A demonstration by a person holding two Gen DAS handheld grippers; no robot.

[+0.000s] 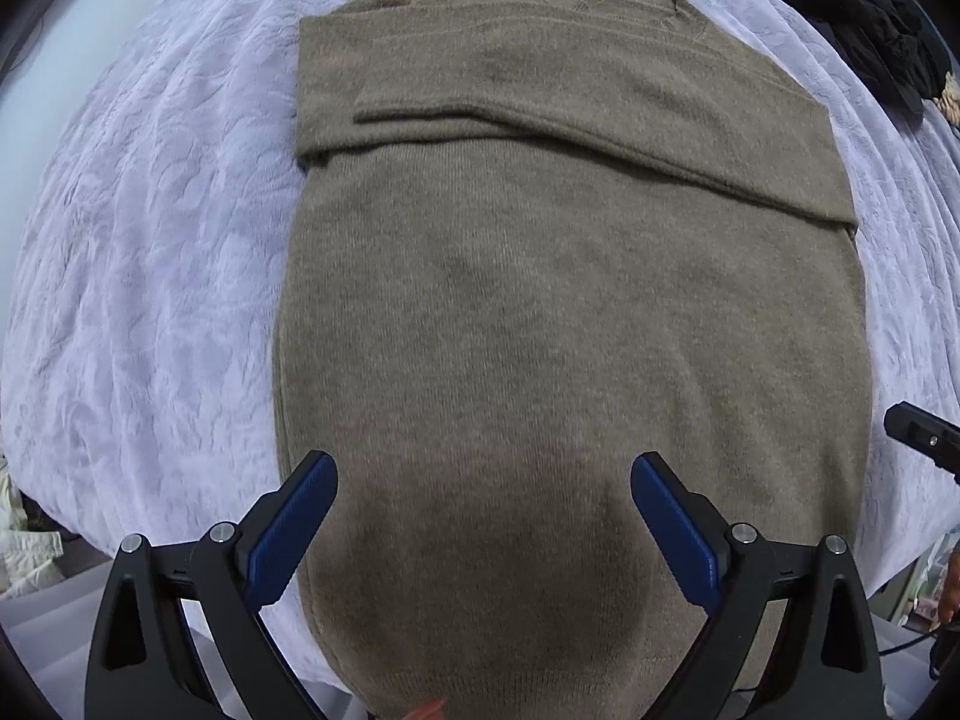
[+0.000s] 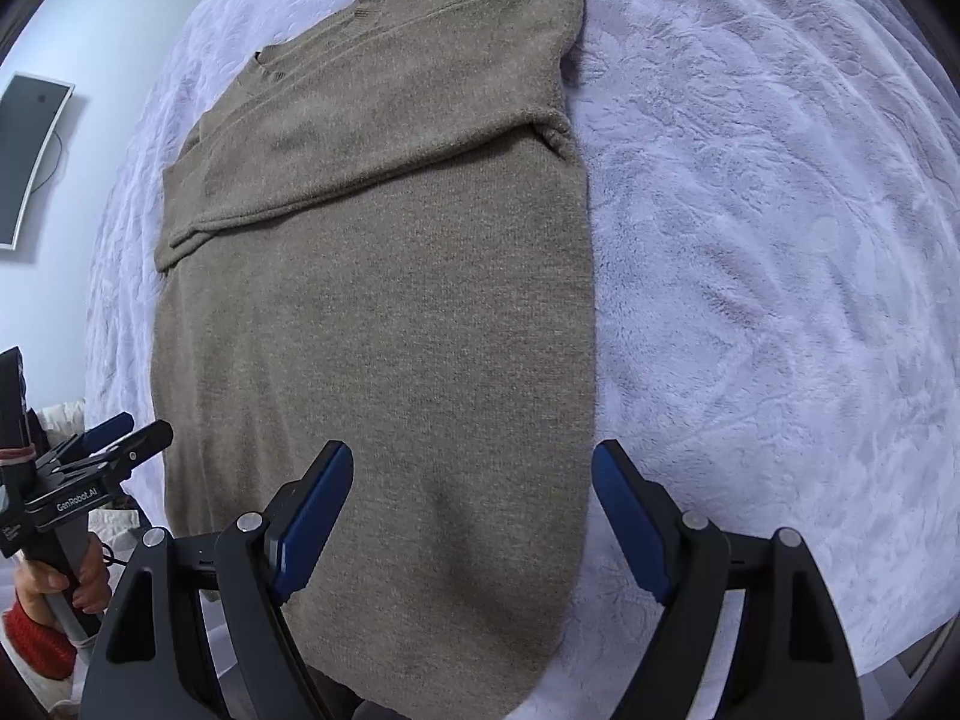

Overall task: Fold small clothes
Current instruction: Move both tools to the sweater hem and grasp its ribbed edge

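Observation:
An olive-brown knit sweater (image 1: 540, 300) lies flat on a white textured bedspread (image 1: 150, 276), its sleeves folded across the chest in a band near the collar. My left gripper (image 1: 483, 474) hangs open above the sweater's lower left part, pointing down, nothing between its blue pads (image 1: 288, 528). My right gripper (image 2: 474, 468) is open too, straddling the right edge of the sweater (image 2: 384, 312) near the hem; its left pad is over the knit, its right pad (image 2: 630, 528) over the bedspread (image 2: 780, 240). The left gripper (image 2: 126, 432) shows at the left edge of the right wrist view, held by a hand.
A black garment (image 1: 852, 12) lies on the bedspread's far right corner. A dark panel (image 2: 30, 156) hangs on the wall at left. The bed's near edge runs just behind the grippers. A hand (image 2: 66, 576) with a red cuff holds the left tool's handle.

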